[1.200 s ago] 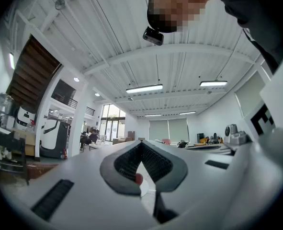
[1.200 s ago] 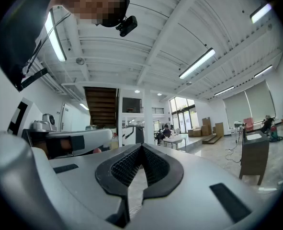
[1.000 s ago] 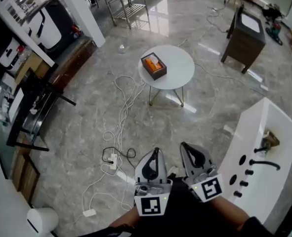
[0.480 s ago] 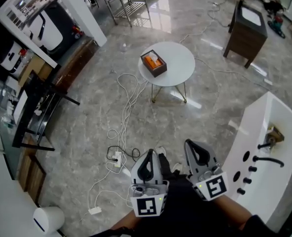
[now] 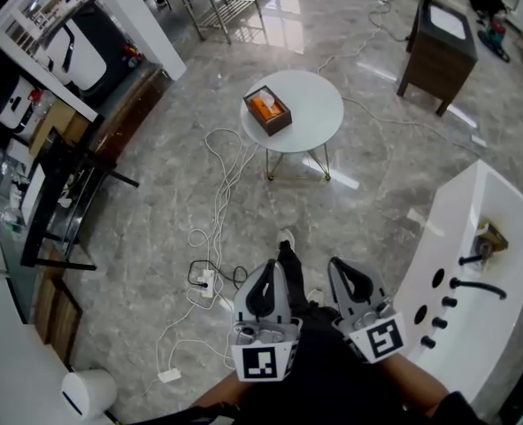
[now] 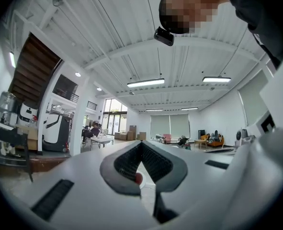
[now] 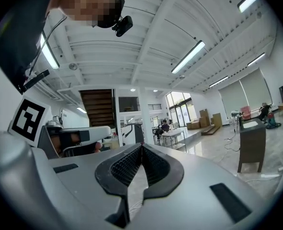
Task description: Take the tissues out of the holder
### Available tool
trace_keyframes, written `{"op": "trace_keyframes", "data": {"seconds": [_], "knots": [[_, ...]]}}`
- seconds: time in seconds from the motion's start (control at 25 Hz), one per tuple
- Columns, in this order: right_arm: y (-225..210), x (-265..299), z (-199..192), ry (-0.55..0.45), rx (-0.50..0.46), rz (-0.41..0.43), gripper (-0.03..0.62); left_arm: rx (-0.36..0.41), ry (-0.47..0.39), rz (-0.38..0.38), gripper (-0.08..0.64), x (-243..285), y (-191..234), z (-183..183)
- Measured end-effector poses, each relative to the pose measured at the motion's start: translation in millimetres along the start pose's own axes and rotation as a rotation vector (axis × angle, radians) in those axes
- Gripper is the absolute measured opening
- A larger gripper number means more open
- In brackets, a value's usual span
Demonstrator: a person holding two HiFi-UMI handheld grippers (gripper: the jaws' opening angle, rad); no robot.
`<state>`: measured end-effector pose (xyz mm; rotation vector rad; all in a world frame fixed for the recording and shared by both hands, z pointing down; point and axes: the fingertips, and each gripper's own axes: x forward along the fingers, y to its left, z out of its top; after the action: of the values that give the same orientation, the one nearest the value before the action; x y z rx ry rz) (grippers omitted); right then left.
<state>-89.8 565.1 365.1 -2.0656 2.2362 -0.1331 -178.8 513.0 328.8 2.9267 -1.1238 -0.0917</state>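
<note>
The tissue holder (image 5: 267, 112), a dark brown box with orange tissue showing in its top, stands on the left part of a round white table (image 5: 310, 113) far ahead of me. Both grippers are held low and close to my body, well short of the table. In the head view the left gripper (image 5: 273, 273) and the right gripper (image 5: 338, 267) point toward the table side by side. The left gripper (image 6: 141, 143) has its ribbed pads pressed together with nothing between them. The right gripper (image 7: 141, 147) is likewise shut and empty.
White cables (image 5: 221, 189) and a power strip (image 5: 204, 283) lie on the marble floor between me and the table. A white basin with dark taps (image 5: 460, 264) is close on the right. A dark cabinet (image 5: 438, 38) stands at far right, a black-framed table (image 5: 62, 206) at left.
The view has shifted forward a little and my shoe now shows ahead of the grippers. Both grippers remain shut and side by side.
</note>
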Motion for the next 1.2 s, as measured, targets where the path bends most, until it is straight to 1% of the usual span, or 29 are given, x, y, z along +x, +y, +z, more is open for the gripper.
{"op": "trace_keyframes", "data": {"seconds": [0.08,0.16,0.28,0.44,0.56,0.72,0.84,0.96,1.12,1.2], "knots": [[-5.0,3.3,7.9,-0.010,-0.040,-0.011,0.008,-0.012,-0.011,0.007,-0.002,8.9,1.9,4.8],[-9.1,5.9,13.1,-0.015,-0.060,-0.027,0.008,-0.008,-0.022,0.007,-0.002,14.1,1.0,8.3],[-14.6,9.6,11.6,-0.010,-0.078,-0.035,0.008,0.005,-0.023,-0.010,-0.002,20.8,-3.0,2.3],[-22.9,14.3,9.5,-0.019,-0.065,-0.053,0.008,-0.034,0.017,0.002,-0.001,33.7,3.8,-13.1],[-35.1,17.9,16.3,-0.047,-0.068,-0.087,0.008,-0.049,0.000,0.008,0.000,48.1,10.9,-8.6],[-52.3,34.8,18.4,-0.057,-0.062,-0.099,0.006,-0.056,-0.001,0.000,-0.002,67.6,17.8,-11.4],[-64.1,52.0,12.9,-0.046,-0.047,-0.114,0.008,-0.052,0.005,-0.009,-0.002,87.8,26.4,-16.8],[-77.7,78.9,6.2,-0.025,-0.058,-0.119,0.008,-0.063,0.014,-0.006,0.000,114.5,43.2,-25.1],[-98.0,130.6,1.6,-0.020,-0.081,-0.125,0.006,-0.123,0.003,0.012,0.000,161.4,77.4,-36.7],[-115.1,158.3,-2.5,0.002,-0.083,-0.168,0.008,-0.145,0.010,0.013,-0.002,187.9,95.7,-44.7]]}}
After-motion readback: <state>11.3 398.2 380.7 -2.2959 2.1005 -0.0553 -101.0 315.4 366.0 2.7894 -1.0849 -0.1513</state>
